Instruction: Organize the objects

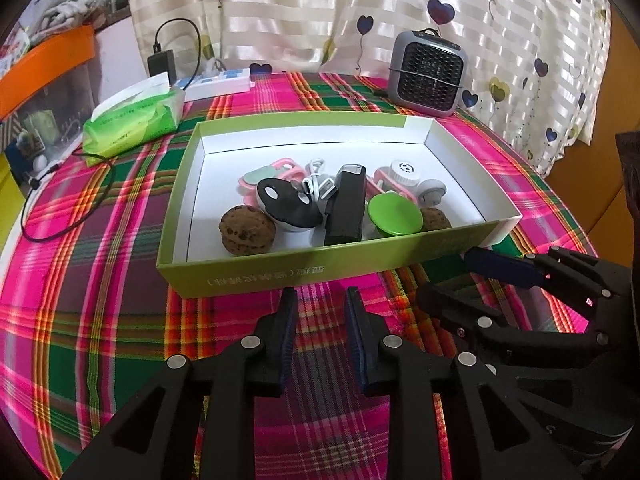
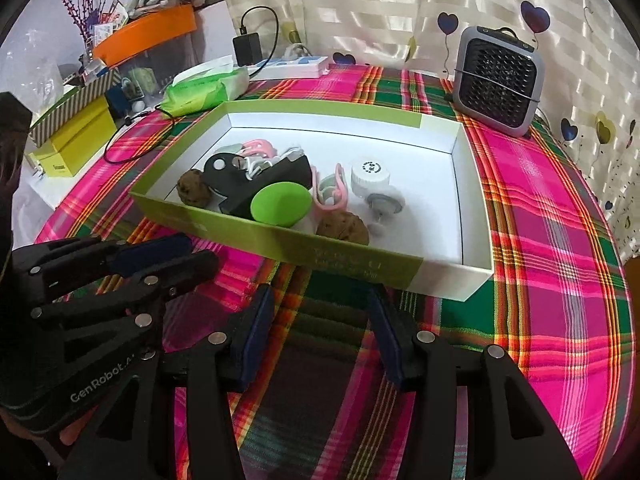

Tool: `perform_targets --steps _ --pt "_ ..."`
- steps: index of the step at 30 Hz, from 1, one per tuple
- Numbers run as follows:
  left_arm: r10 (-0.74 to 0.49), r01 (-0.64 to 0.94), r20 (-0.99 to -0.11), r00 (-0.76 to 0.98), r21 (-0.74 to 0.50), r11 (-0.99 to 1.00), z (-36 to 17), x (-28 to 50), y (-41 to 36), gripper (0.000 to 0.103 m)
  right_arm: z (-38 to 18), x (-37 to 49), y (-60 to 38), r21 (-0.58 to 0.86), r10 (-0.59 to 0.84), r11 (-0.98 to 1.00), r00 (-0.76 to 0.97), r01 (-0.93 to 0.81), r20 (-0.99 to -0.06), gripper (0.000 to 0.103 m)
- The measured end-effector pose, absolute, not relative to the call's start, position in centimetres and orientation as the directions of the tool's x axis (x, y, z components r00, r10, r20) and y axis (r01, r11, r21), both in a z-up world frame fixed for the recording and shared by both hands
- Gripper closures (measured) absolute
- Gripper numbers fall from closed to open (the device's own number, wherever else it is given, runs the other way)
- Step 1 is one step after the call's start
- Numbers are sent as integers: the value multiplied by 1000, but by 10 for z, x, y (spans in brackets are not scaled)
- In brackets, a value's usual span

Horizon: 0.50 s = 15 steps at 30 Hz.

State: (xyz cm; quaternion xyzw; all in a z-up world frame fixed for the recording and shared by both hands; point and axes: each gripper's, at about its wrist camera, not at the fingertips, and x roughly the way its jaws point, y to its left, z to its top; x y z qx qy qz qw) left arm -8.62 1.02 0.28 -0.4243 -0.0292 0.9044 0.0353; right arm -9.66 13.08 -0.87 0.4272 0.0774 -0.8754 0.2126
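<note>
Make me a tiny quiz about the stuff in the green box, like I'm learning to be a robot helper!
1. True or false: both walnuts lie inside the green box.
2. What colour is the round lid beside the black case?
3. Is the left gripper or the right gripper holding anything?

Key:
1. True: one walnut on the left, another walnut on the right.
2. Green.
3. Neither; both are open and empty.

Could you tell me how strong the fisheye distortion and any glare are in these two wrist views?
Left wrist view: the tablecloth bulges, dark vignette at the corners, curtain washed out by backlight. Right wrist view: the box edges bow, and the curtain gleams; both views are reasonably sharp.
</note>
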Motion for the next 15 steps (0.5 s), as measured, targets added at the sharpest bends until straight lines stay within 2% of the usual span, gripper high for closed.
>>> perform_targets --steps 15 --pt "44 -12 -769 -638 -48 -999 2 -88 11 81 -10 -98 127 9 -269 -907 -561 422 -783 53"
